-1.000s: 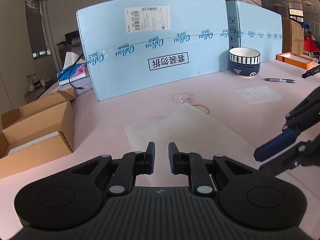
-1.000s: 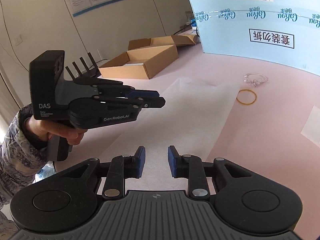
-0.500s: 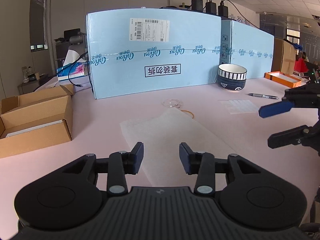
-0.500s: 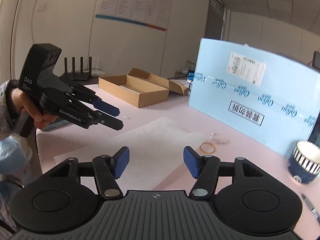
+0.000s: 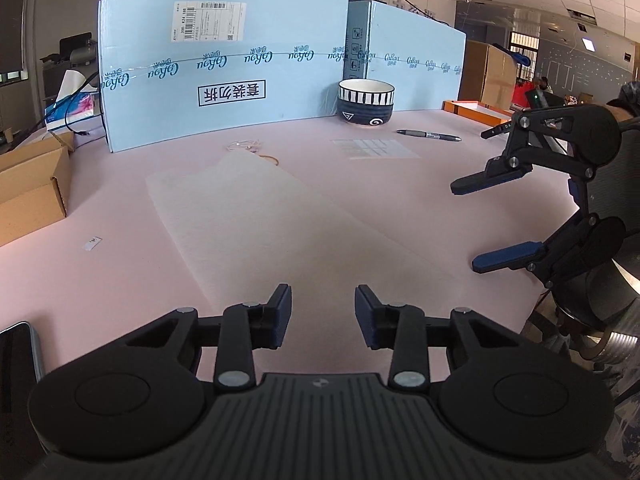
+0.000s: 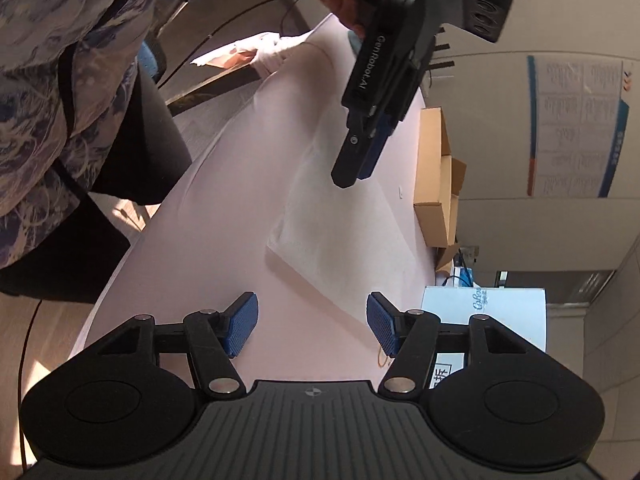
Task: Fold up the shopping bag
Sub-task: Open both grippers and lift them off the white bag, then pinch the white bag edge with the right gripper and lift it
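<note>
A white, thin shopping bag (image 5: 276, 220) lies flat on the pink table (image 5: 120, 280); it also shows in the right wrist view (image 6: 340, 236). My left gripper (image 5: 322, 312) is open and empty, held above the bag's near end. My right gripper (image 6: 312, 324) is open and empty, rolled on its side above the table beside the bag. In the left wrist view the right gripper (image 5: 496, 222) hangs at the right with its fingers wide apart. In the right wrist view the left gripper (image 6: 360, 160) hovers over the bag.
A tall blue carton (image 5: 224, 76) stands at the back. A striped bowl (image 5: 366, 102), a pen (image 5: 430, 135), a rubber band (image 5: 270, 159) and a small sheet (image 5: 374, 148) lie beyond the bag. An open cardboard box (image 5: 28, 184) sits at the left. A phone (image 5: 16, 364) lies at the near left.
Both grippers have opened from nearly shut to wide. The right gripper has rolled onto its side and swung toward the table's front edge. The left gripper has pulled back toward the bag's near end.
</note>
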Demonstrator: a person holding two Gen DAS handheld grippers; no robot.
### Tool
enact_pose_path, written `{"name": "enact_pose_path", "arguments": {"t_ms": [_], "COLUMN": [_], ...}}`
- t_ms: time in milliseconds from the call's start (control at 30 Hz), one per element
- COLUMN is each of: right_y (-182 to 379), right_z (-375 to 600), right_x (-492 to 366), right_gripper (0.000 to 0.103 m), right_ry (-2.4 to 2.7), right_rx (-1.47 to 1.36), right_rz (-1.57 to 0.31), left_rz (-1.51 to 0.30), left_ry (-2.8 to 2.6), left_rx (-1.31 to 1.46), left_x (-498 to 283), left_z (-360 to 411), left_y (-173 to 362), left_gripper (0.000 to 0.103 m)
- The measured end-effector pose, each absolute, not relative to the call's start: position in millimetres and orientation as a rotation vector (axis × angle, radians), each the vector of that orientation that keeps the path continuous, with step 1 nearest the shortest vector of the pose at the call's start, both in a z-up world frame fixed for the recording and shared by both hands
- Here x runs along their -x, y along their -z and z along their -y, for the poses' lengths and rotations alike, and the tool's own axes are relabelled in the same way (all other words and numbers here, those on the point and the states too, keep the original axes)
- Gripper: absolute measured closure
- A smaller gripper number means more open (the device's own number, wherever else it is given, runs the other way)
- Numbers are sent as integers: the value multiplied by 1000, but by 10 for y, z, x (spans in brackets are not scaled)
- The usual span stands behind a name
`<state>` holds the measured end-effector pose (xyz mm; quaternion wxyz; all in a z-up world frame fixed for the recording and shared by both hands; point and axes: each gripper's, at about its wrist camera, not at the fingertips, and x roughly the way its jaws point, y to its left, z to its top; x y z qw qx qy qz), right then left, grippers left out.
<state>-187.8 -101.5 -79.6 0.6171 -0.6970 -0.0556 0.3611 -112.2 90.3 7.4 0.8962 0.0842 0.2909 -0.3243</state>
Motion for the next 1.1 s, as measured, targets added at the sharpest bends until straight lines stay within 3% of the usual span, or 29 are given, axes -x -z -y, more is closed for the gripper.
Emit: {"name": "enact_pose_path", "arguments": {"t_ms": [233, 333, 733, 933, 1000, 1100], "right_y": [861, 910, 1149, 989, 831, 648], "right_z": [942, 909, 932, 871, 858, 866], "right_x": [1891, 1932, 2012, 1963, 1894, 1819], "right_gripper": [46, 51, 100, 101, 101, 101], "right_ry": [-879, -884, -885, -912, -931, -967], "right_rx": [1677, 1664, 1694, 1504, 1378, 1225], "right_rz": [247, 294, 316, 180, 108, 47], "left_rz": [-620, -625, -626, -535, -467, -428], "left_ry": [675, 680, 694, 747, 775, 807], "left_rx": [-159, -131, -114, -233, -308, -396], "left_x": [1121, 1096, 1071, 1290, 1451, 1577], "left_z": [-971, -1012, -1031, -995, -978, -928], "left_y": [2, 16, 47, -48, -138, -201], "left_gripper": [72, 72, 71, 70, 61, 57]}}
